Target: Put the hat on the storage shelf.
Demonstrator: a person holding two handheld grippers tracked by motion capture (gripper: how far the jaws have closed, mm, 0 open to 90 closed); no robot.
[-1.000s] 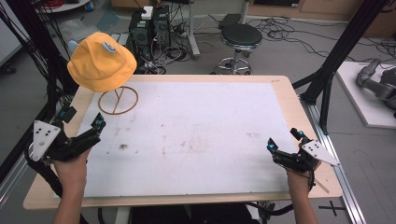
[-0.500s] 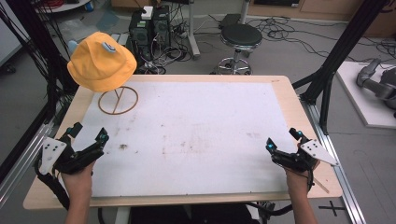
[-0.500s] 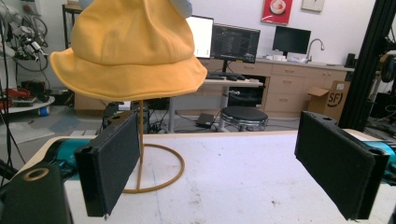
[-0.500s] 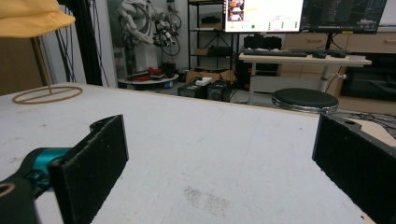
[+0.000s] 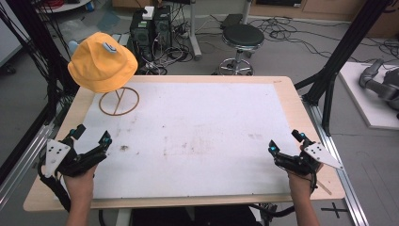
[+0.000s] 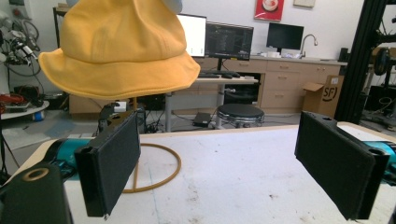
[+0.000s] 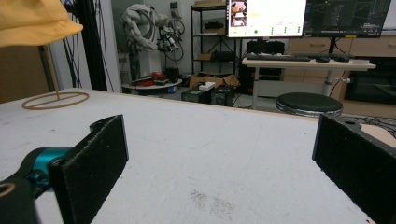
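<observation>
A yellow bucket hat (image 5: 102, 62) hangs on a thin wire stand whose ring base (image 5: 118, 102) rests at the table's far left corner. The hat (image 6: 119, 46) looms high in the left gripper view, its stand's ring base (image 6: 156, 170) on the white surface beyond the jaws. My left gripper (image 5: 92, 135) is open near the table's front left, pointing toward the hat, nothing between its jaws. My right gripper (image 5: 285, 141) is open at the front right, also empty. In the right gripper view the hat (image 7: 32, 21) and ring base (image 7: 55, 100) sit far off at the left.
The white table top (image 5: 197, 132) has a few dark smudges near its middle. Its wooden edge (image 5: 301, 113) runs around it. Black frame posts (image 5: 339, 56) stand at both sides. Behind the table are a black stool (image 5: 242, 40) and computers (image 5: 150, 28) on the floor.
My left gripper has moved back toward the table's front left edge and then turned forward, its jaws now aimed at the hat. The right gripper has barely moved.
</observation>
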